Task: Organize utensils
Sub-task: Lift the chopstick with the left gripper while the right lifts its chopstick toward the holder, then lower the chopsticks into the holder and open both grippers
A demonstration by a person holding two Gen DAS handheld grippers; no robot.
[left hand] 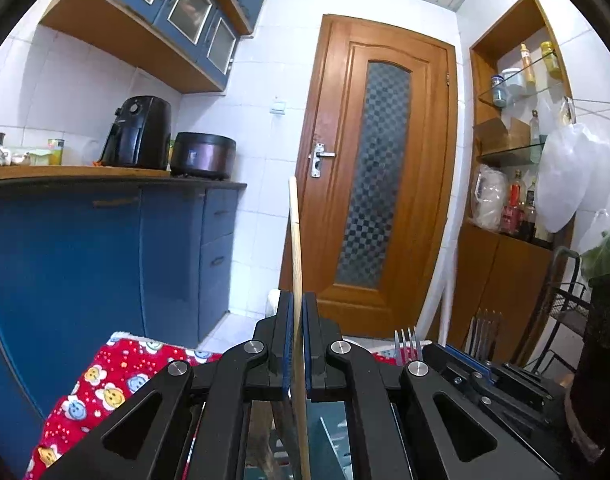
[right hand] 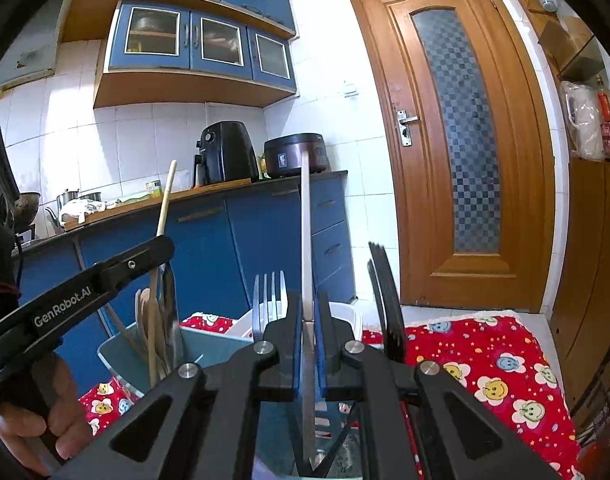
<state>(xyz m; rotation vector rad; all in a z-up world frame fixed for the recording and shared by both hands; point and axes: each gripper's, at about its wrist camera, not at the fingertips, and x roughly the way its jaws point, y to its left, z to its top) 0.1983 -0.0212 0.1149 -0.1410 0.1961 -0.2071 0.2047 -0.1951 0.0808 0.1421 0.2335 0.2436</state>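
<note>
My left gripper (left hand: pixel 297 312) is shut on a long wooden utensil handle (left hand: pixel 295 240) that stands upright between its blue pads. It also shows in the right wrist view (right hand: pixel 165 200), held by the left gripper (right hand: pixel 161 250) above a pale blue holder (right hand: pixel 201 346) with several wooden utensils. My right gripper (right hand: pixel 308 312) is shut on a flat metal utensil handle (right hand: pixel 306 220), upright over a glass holder. A steel fork (right hand: pixel 269 300) stands in a white holder behind it, and black forks (right hand: pixel 387 300) stand to the right.
The holders stand on a red smiley-print cloth (right hand: pixel 489 376). Behind are blue cabinets (left hand: pixel 105 260), a counter with a black air fryer (left hand: pixel 139 134) and a cooker (left hand: pixel 203 156), a wooden door (left hand: pixel 381 176), and shelves with bottles (left hand: pixel 517 200) at right.
</note>
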